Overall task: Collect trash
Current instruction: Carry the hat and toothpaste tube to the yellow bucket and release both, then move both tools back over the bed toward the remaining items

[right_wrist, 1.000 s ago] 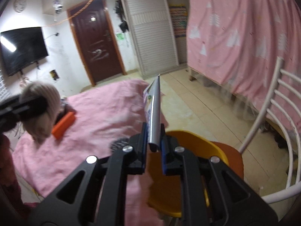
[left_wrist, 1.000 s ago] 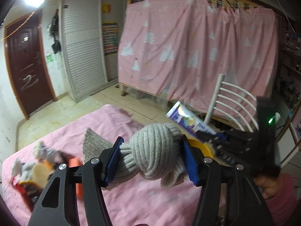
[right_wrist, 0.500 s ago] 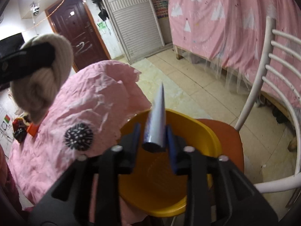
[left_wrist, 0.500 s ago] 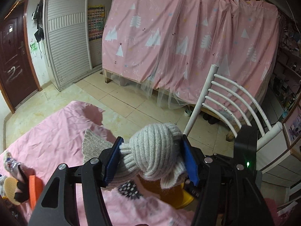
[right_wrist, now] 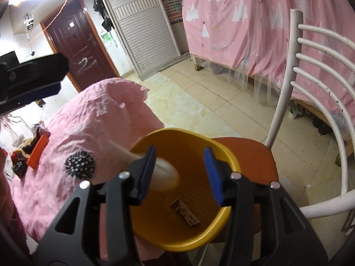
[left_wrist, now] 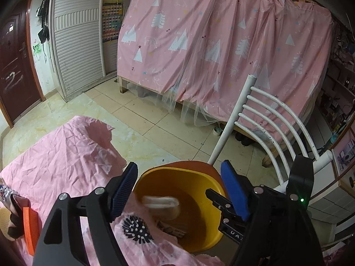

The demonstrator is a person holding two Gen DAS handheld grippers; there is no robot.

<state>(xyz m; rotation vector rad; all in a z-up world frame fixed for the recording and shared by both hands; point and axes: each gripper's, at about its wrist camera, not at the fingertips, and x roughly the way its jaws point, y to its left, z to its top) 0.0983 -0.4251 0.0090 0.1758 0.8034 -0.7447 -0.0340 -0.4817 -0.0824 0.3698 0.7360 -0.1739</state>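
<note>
A yellow bin stands on an orange chair seat just past the table edge. My left gripper hangs above the bin with its jaws opening and nothing between them. A grey knitted piece, blurred, is dropping into the bin. My right gripper also hangs over the bin, jaws opening and empty. Behind its left finger the knitted piece shows as a blur. A flat printed packet lies on the bin's floor.
A crumpled pink cloth covers the table on the left. On it lie a black spiky ball, an orange block and a small heap of odds. The white chair back rises on the right. Tiled floor and a pink-curtained bed lie beyond.
Both grippers came over the yellow bin and opened. The left one let go of the grey knitted piece, and the right one let go of the flat packet, which now lies in the bin.
</note>
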